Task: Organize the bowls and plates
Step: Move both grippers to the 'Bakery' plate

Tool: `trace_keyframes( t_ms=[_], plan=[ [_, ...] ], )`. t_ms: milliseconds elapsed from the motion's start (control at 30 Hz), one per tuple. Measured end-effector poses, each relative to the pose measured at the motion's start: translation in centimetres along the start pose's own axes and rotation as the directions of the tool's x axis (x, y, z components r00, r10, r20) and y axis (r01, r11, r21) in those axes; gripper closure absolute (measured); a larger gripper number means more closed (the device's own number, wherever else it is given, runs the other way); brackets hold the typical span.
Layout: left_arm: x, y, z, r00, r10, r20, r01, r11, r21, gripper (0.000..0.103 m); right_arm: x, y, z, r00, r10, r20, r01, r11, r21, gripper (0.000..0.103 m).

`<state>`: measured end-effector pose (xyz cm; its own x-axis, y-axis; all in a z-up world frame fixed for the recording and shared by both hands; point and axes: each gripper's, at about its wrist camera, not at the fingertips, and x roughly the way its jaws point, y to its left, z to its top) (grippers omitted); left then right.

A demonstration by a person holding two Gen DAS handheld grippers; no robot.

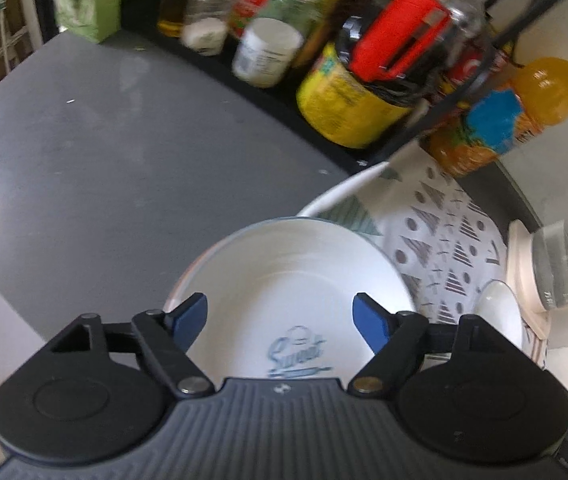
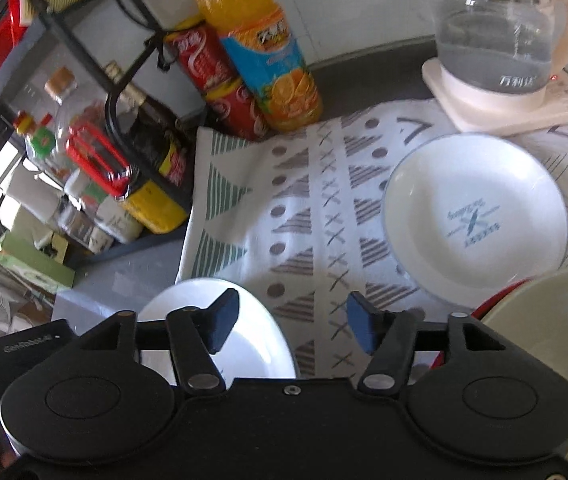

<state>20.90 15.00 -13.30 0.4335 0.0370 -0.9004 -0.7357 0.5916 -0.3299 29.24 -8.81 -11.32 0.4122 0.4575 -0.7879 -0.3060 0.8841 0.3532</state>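
Note:
In the left wrist view my left gripper (image 1: 282,322) is open, its blue fingertips apart above a white plate (image 1: 296,280) with blue print, at the edge of a patterned cloth (image 1: 444,240). A small white bowl (image 1: 498,312) sits to its right. In the right wrist view my right gripper (image 2: 292,322) is open and empty above the cloth (image 2: 316,208). A white printed plate (image 2: 476,216) lies ahead on the right. Another white plate (image 2: 252,332) lies under the left finger. A pale green bowl (image 2: 556,312) is at the right edge.
A black rack (image 2: 132,92) with jars and bottles stands at the left. An orange juice bottle (image 2: 260,40) and red cans (image 2: 220,80) stand behind the cloth. A glass kettle (image 2: 496,28) on its base stands at the back right. Grey countertop (image 1: 104,152) lies left.

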Motion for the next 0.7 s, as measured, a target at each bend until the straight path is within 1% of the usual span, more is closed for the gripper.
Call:
trace_keyframes(
  t_ms=[100, 167, 300, 600, 700],
  plan=[
    [0.2, -1.9, 0.2, 1.0, -0.018, 0.001, 0.018, 0.999, 0.033, 0.024, -0.7, -0.4, 0.9, 1.0, -0.018, 0.016, 0.018, 1.0, 0.003, 0.032],
    [0.3, -3.0, 0.3, 1.0, -0.031, -0.002, 0.031, 0.998, 0.046, 0.024, -1.2, -0.8, 1.4, 0.999, -0.028, 0.031, 0.028, 1.0, 0.001, 0.03],
    [0.9, -5.4, 0.5, 0.999, -0.05, -0.017, 0.051, 0.995, 0.084, 0.024, -2.1, -1.8, 2.5, 0.997, -0.055, 0.057, 0.054, 0.998, 0.013, 0.022],
    [2.7, -10.1, 0.2, 0.994, -0.091, -0.067, 0.1, 0.982, 0.163, 0.024, -3.2, -5.2, 3.8, 0.989, -0.127, 0.081, 0.123, 0.991, 0.055, 0.022],
    [3.6, -11.5, 0.0, 0.991, -0.099, -0.09, 0.115, 0.976, 0.187, 0.024, -3.5, -6.1, 4.1, 0.987, -0.136, 0.087, 0.13, 0.989, 0.072, 0.022]
  ],
)
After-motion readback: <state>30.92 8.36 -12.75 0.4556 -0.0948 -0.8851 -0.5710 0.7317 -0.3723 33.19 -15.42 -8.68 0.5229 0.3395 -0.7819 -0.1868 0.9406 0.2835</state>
